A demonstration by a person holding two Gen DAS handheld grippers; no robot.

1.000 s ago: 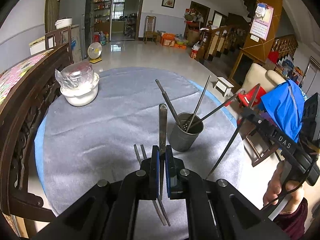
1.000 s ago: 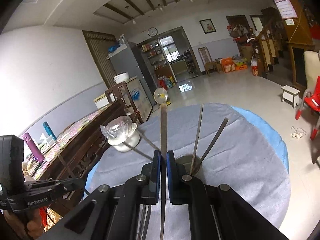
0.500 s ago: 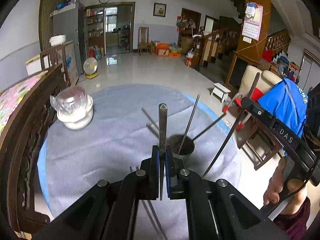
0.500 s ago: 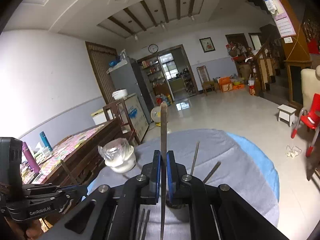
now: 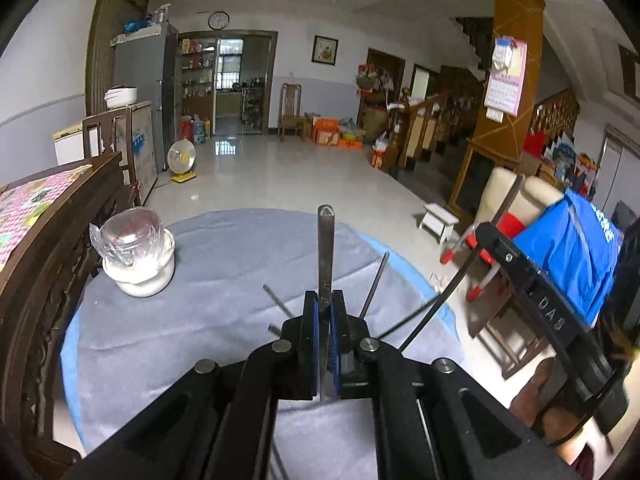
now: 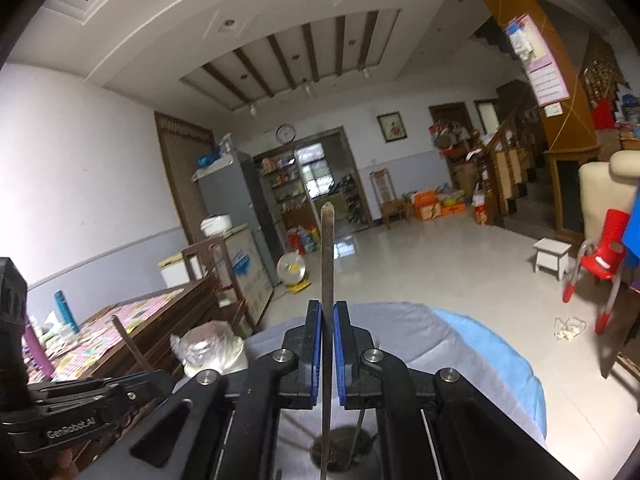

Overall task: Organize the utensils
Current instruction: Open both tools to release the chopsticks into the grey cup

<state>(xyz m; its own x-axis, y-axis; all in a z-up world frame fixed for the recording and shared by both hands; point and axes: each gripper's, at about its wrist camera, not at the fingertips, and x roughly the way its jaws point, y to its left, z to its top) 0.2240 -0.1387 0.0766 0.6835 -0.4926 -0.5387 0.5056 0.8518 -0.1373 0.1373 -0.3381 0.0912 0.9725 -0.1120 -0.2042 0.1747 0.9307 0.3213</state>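
Left wrist view: left gripper (image 5: 325,308) clamped on a flat utensil handle (image 5: 326,248), long axis upright; holder hidden behind the jaws.

Right wrist view: right gripper (image 6: 328,320) pinches its utensil (image 6: 327,260) upright, lower end just over the holder cup (image 6: 344,448) below. Right nearer, likely first.

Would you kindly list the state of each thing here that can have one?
left hand-held gripper: shut on a flat metal utensil, upright.
right hand-held gripper: shut on a second utensil, its lower end over the holder cup.
holder cup: upright, utensils inside.
white bowl: covered with plastic wrap.
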